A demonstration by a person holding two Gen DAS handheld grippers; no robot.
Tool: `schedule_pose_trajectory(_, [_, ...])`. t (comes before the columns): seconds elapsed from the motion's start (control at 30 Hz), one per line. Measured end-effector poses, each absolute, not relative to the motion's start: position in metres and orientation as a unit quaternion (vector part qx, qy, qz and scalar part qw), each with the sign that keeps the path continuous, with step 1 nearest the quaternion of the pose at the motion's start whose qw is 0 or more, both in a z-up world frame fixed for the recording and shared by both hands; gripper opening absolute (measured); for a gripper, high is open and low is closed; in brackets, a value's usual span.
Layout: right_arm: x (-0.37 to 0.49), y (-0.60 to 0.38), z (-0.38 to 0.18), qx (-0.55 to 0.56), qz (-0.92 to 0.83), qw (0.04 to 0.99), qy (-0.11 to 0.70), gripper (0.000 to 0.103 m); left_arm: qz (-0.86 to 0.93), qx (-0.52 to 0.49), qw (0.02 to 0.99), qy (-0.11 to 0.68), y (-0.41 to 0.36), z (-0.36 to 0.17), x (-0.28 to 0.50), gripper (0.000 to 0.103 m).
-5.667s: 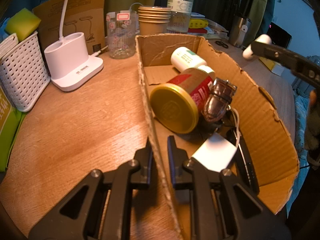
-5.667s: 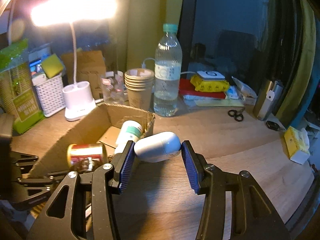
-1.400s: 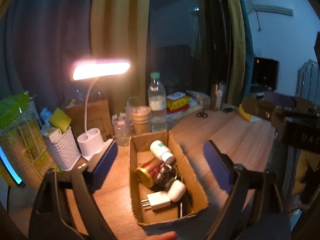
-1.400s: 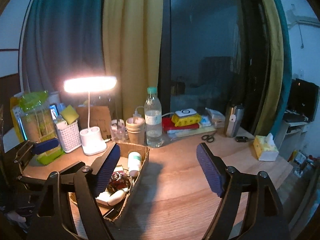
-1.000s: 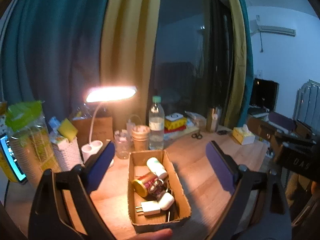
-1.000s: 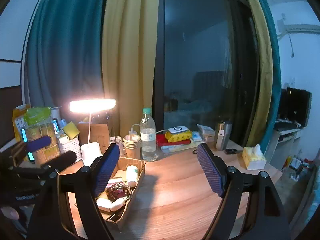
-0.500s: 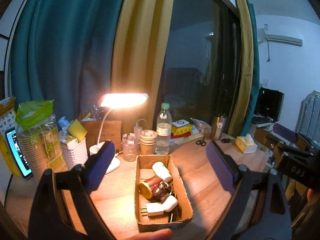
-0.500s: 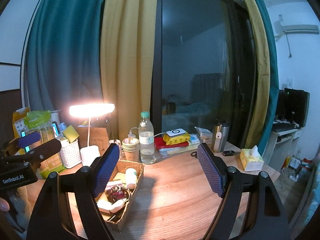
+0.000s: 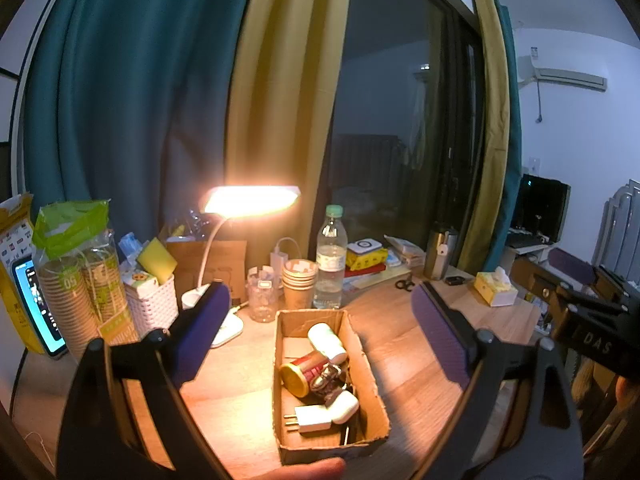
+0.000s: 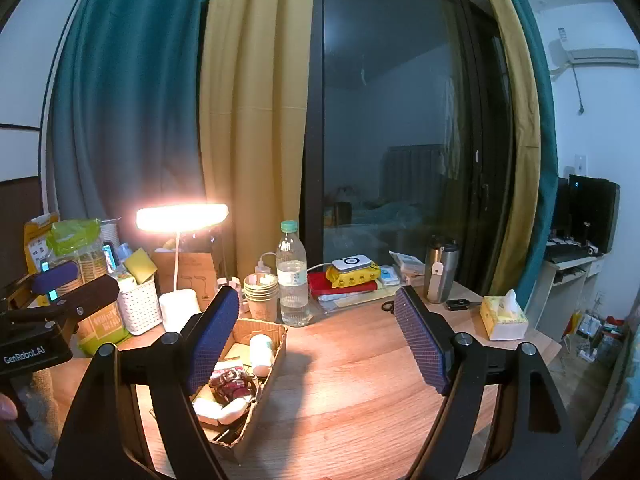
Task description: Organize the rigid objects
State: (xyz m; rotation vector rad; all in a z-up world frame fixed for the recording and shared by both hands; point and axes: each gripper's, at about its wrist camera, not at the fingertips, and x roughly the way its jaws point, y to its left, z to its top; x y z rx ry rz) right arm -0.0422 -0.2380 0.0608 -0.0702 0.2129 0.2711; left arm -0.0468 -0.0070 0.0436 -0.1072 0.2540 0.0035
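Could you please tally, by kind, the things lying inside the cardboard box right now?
In the cardboard box:
White pill bottle: 1
Red can with gold lid: 1
Wristwatch: 1
White oval case: 1
White plug adapter: 1
Total: 5 clearly visible; something dark beneath them cannot be made out.

box (image 9: 362,344) on desk (image 9: 404,360), lamp (image 9: 252,200) behind (left)
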Motion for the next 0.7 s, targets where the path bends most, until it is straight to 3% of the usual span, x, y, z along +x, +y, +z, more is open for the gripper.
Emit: schedule_pose_trajectory(0.7, [-0.0421, -0.2382, 0.0611, -0.035, 0.135, 0.984, 0.107, 0.083, 0.003, -0.053, 0.990, 0.127, -0.0061, 0.0432, -0.0448, 0.093])
